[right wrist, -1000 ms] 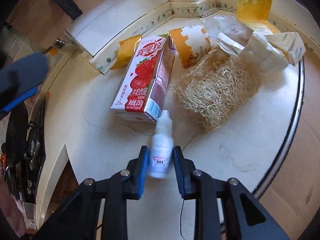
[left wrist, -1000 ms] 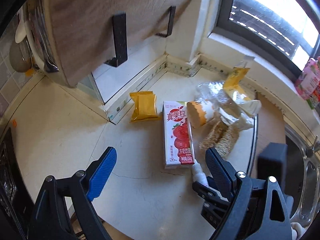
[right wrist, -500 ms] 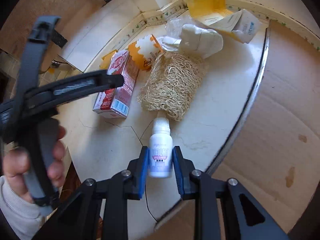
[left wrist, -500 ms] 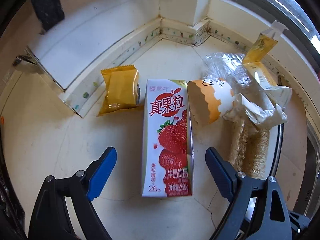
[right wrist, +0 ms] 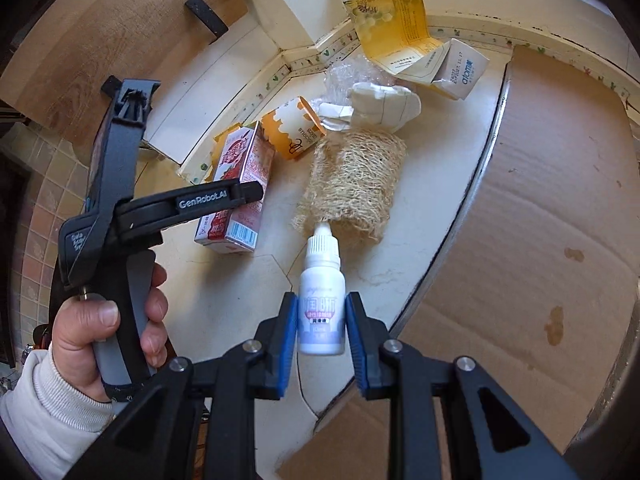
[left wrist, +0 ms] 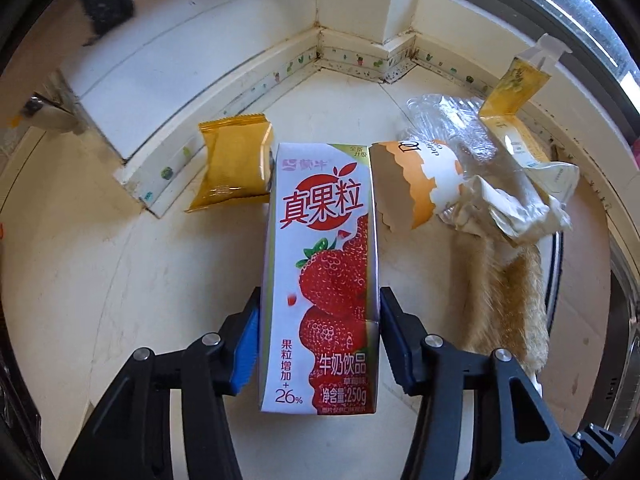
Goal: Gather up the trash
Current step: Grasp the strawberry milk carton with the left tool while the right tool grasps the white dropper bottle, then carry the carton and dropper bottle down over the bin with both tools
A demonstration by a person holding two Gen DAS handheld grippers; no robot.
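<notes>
A strawberry milk carton [left wrist: 324, 240] lies flat on the cream counter [left wrist: 120, 280]. My left gripper [left wrist: 320, 332] straddles its near end; its jaws are closing, and both blue pads touch the carton's sides. In the right wrist view the same carton [right wrist: 244, 168] lies under a left-gripper finger [right wrist: 224, 200]. That tool is held by a hand [right wrist: 100, 328] in a white sleeve. My right gripper [right wrist: 321, 320] is shut on a small white dropper bottle [right wrist: 322, 280], held above the counter's edge with its cap pointing away.
A yellow snack packet [left wrist: 232, 168] lies left of the carton. To the right are an orange-and-white paper cup [left wrist: 416, 184], crumpled paper [left wrist: 520, 208], a loofah [left wrist: 508, 300] and a yellow box [left wrist: 516, 92]. Brown cardboard [right wrist: 540, 220] covers the right side. Walls close the far corner.
The left gripper sank over the carton and its jaws closed from wide open onto the carton's sides. The right gripper carried the dropper bottle up and right, toward the cardboard.
</notes>
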